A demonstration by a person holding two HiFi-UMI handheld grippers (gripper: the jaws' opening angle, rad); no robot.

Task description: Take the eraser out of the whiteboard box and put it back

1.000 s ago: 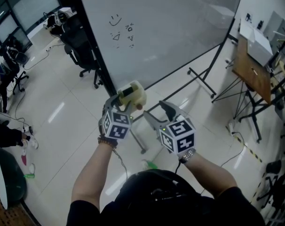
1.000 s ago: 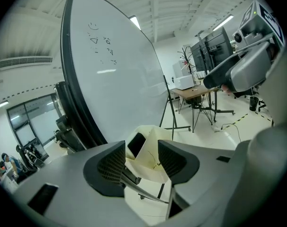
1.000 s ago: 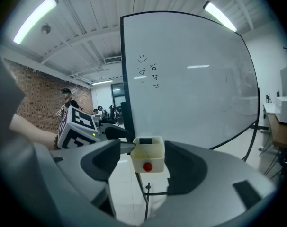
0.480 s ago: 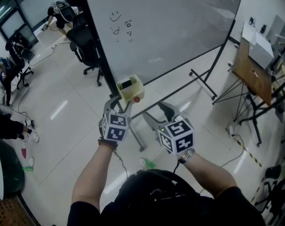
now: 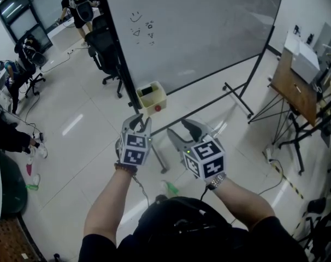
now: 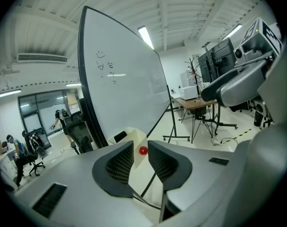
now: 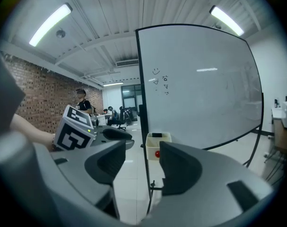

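A cream whiteboard box (image 5: 152, 98) with a red dot on its front hangs at the lower left corner of the whiteboard (image 5: 198, 31). A dark eraser (image 5: 147, 90) lies inside it. My left gripper (image 5: 137, 123) is a short way in front of the box, not touching it. Its jaws have just been closing to a narrow gap, open, with nothing between them. In the left gripper view the box (image 6: 134, 138) shows beyond the gap. My right gripper (image 5: 179, 131) is beside the left one, open and empty, its jaws also just closing a little. The right gripper view shows the box (image 7: 158, 146) ahead.
The whiteboard's black stand legs (image 5: 237, 98) spread over the white tiled floor. Black office chairs (image 5: 105, 51) are behind the board at the left. A wooden easel table (image 5: 294, 83) is at the right. A green object (image 5: 173, 190) lies on the floor near me.
Both grippers have drawn back from the box, which was at the left gripper's fingertips a second ago. The left jaws have narrowed a lot, the right jaws slightly.
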